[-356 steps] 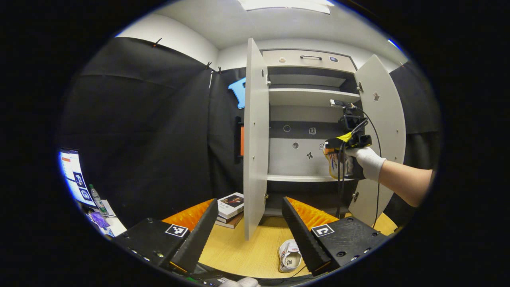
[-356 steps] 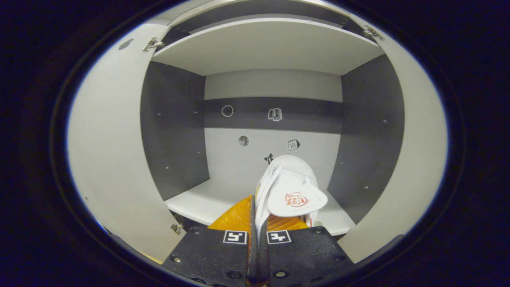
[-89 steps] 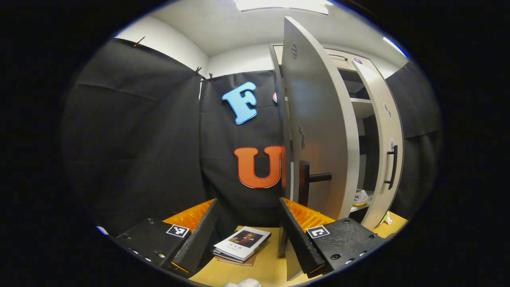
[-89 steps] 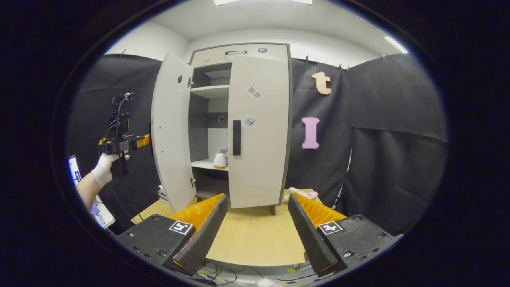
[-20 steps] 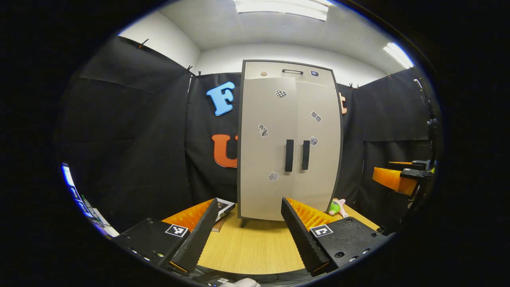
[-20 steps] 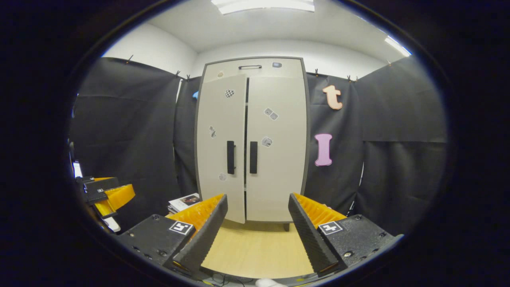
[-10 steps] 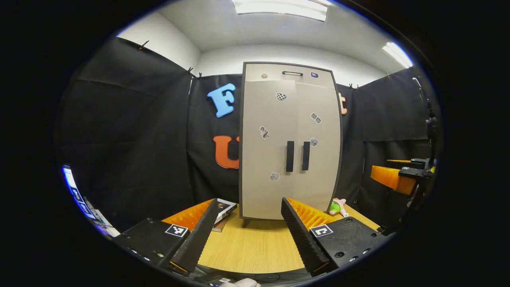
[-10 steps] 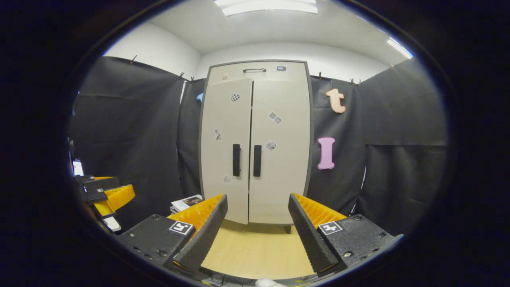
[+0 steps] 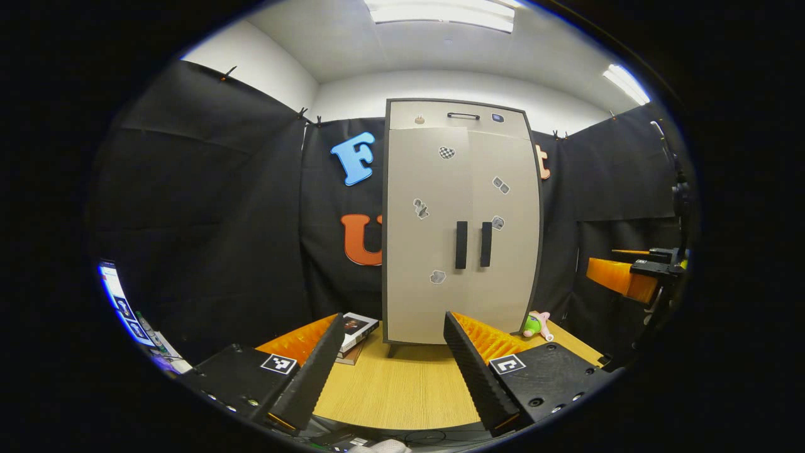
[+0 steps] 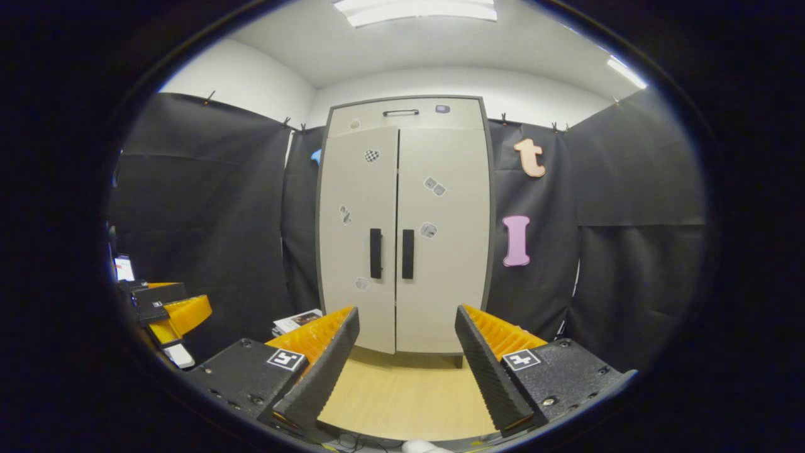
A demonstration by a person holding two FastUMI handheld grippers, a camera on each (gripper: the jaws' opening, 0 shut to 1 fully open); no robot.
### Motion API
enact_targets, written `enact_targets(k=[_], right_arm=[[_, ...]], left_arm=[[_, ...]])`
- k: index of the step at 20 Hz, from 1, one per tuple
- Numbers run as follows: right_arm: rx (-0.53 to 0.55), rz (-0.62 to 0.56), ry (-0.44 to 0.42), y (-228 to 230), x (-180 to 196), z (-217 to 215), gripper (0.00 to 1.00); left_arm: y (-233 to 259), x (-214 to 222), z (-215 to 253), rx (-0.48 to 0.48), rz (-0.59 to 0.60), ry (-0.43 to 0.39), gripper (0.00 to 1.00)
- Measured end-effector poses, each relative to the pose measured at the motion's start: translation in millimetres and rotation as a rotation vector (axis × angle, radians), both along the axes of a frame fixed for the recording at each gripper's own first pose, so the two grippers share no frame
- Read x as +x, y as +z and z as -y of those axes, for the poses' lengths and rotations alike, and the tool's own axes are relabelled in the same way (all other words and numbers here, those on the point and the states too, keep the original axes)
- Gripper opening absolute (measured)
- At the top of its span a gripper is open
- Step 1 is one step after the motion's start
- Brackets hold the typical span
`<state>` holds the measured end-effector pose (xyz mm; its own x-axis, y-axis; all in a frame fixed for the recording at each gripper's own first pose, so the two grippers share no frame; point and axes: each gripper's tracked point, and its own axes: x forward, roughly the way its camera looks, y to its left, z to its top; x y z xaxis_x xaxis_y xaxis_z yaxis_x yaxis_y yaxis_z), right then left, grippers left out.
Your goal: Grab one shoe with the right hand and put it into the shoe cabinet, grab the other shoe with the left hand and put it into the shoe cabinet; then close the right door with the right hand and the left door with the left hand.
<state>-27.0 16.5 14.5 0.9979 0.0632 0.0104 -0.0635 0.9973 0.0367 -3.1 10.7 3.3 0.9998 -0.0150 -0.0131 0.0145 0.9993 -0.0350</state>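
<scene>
The pale grey shoe cabinet (image 9: 440, 189) (image 10: 440, 277) stands at the back of the wooden table with both doors shut. Its two dark handles (image 9: 461, 245) (image 10: 375, 253) sit side by side at the middle seam. The shoes are hidden behind the doors. My left gripper (image 9: 394, 318) is open and holds nothing, well back from the cabinet. My right gripper (image 10: 407, 311) is also open with nothing between its fingers, at a similar distance. The left gripper view shows the right gripper (image 9: 629, 277) at its right edge. The right gripper view shows the left gripper (image 10: 166, 311) at its left edge.
A small stack of books (image 9: 355, 330) (image 10: 297, 321) lies left of the cabinet's foot. A green and pink plush toy (image 9: 534, 324) lies to its right. The wooden table (image 9: 402, 390) (image 10: 402, 390) stretches between me and the cabinet. A lit screen (image 9: 116, 296) is at the far left.
One second ago the left door stood slightly ajar; it now lies flush with the right door. Both grippers stay open and have barely shifted.
</scene>
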Motion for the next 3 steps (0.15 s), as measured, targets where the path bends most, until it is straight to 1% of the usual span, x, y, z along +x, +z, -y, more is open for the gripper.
enact_targets(k=[3], right_arm=[[-0.002, 0.004, 0.001, 1.5, -1.2, -1.0, 0.99]], left_arm=[[1.4, 1.0, 1.4, -0.004, 0.008, -0.002, 0.95]])
